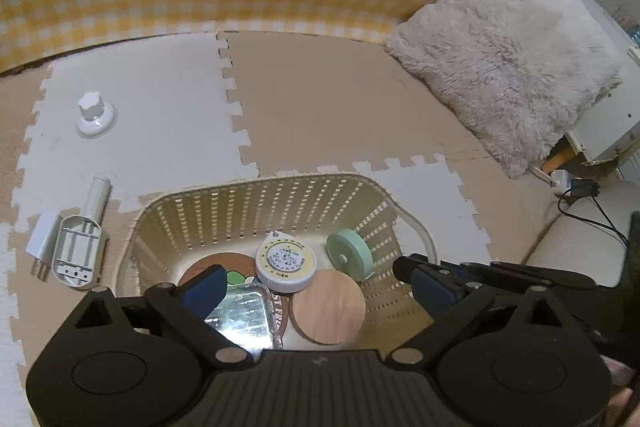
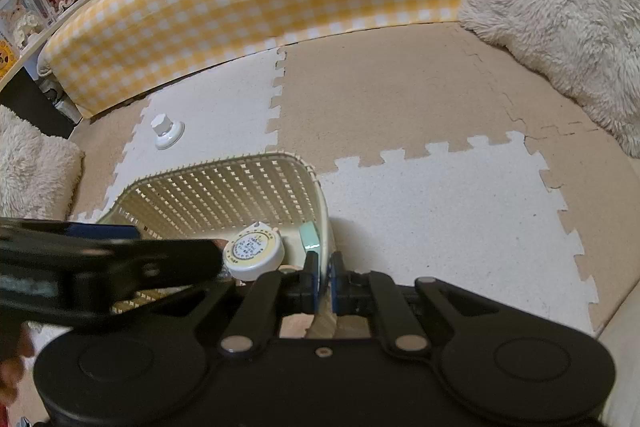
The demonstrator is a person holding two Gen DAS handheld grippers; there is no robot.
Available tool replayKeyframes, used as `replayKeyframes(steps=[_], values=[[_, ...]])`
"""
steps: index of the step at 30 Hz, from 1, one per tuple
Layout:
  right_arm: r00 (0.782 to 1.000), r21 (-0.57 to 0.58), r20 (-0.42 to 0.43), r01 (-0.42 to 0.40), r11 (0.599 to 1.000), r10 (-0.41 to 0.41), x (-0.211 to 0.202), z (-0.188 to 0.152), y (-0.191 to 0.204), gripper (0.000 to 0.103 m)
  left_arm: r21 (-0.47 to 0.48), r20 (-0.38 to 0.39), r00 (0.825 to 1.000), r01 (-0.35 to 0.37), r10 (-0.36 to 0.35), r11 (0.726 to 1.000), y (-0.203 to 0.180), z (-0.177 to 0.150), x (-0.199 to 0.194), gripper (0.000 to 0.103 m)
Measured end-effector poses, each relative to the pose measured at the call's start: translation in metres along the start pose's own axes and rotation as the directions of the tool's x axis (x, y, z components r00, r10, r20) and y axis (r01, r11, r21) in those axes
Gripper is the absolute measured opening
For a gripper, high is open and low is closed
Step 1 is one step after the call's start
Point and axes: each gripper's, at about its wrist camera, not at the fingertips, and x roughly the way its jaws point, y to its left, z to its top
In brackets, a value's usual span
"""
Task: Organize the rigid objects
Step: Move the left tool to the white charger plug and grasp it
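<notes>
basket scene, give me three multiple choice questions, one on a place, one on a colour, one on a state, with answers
1. Where does the white knob sit?
A. inside the basket
B. on the foam mat outside the basket
C. on the fluffy pillow

2. What colour is the round tape measure leaning against the basket's right inner wall?
A. mint green
B. red
C. black

3. How does the right gripper stand?
A. wide open over the mat
B. shut on the white knob
C. shut on the basket's rim

Answers:
1. B, the knob stands on a white mat tile, left of and beyond the basket.
2. A, the mint green tape measure leans there beside the white and yellow one.
3. C, in the right wrist view the right gripper has its pads closed on the rim.
</notes>
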Motion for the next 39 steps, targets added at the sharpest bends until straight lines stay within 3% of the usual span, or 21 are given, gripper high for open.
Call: replayKeyframes(steps=[17,23,39], values=[[1.000,0.000,0.001,0.001,1.000,-0.001,0.000,0.000,-0.001,0.006,0.059,0.064,0.998,0.014,-0.018,0.998,0.008,-0.019,-0.056,0.103],[1.000,-0.003,0.001,0.002,1.000,-0.002,-0.001,0.000,-0.001,0.006,0.073,0.101,0.994,-0.058,0.050,0.996,0.030,-0.022,-0.069,0.103],[1.000,-0.011,0.001,0.009,1.000,-0.009,-0.001,-0.001,0.000,0.006,-0.119,0.153,0.958,-0.227,0.243,0.967,0.143,-0.015,-0.056,0.103]])
